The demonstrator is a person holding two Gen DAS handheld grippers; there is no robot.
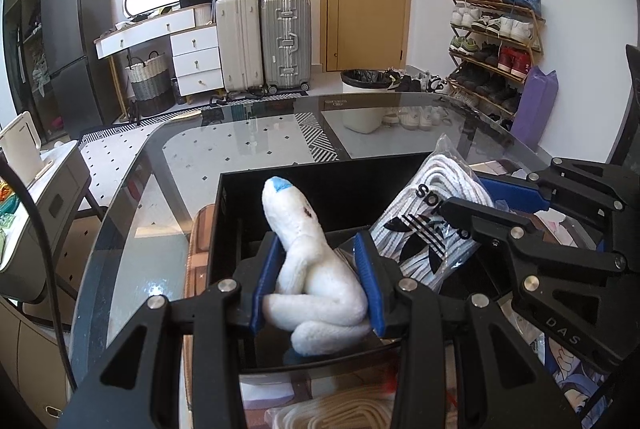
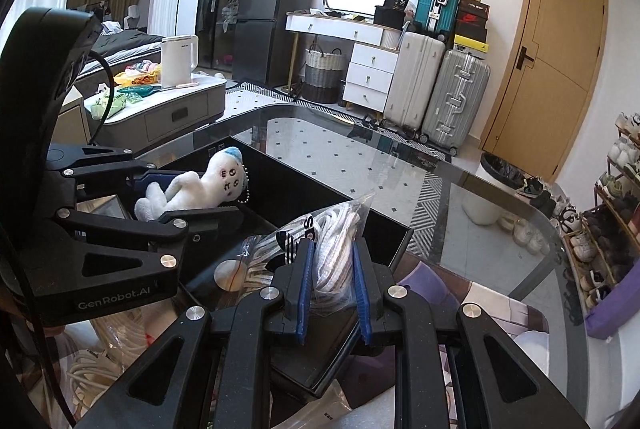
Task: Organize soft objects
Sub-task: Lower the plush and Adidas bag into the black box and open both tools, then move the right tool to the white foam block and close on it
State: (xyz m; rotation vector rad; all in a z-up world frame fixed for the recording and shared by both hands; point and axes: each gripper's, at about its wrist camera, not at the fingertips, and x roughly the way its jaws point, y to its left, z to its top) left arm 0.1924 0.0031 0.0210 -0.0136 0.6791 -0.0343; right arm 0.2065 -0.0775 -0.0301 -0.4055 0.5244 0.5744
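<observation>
My left gripper is shut on a white plush toy with a blue tip and holds it over the black box on the glass table. The toy and the left gripper also show in the right wrist view. My right gripper is shut on a clear bag of white laces with an Adidas logo and holds it over the box's right side. The bag and the right gripper show in the left wrist view.
The black box's rim stands on the glass table. Coiled cream cord lies near the front edge. Printed cloth lies at the right. A white bin, suitcases and a shoe rack stand beyond the table.
</observation>
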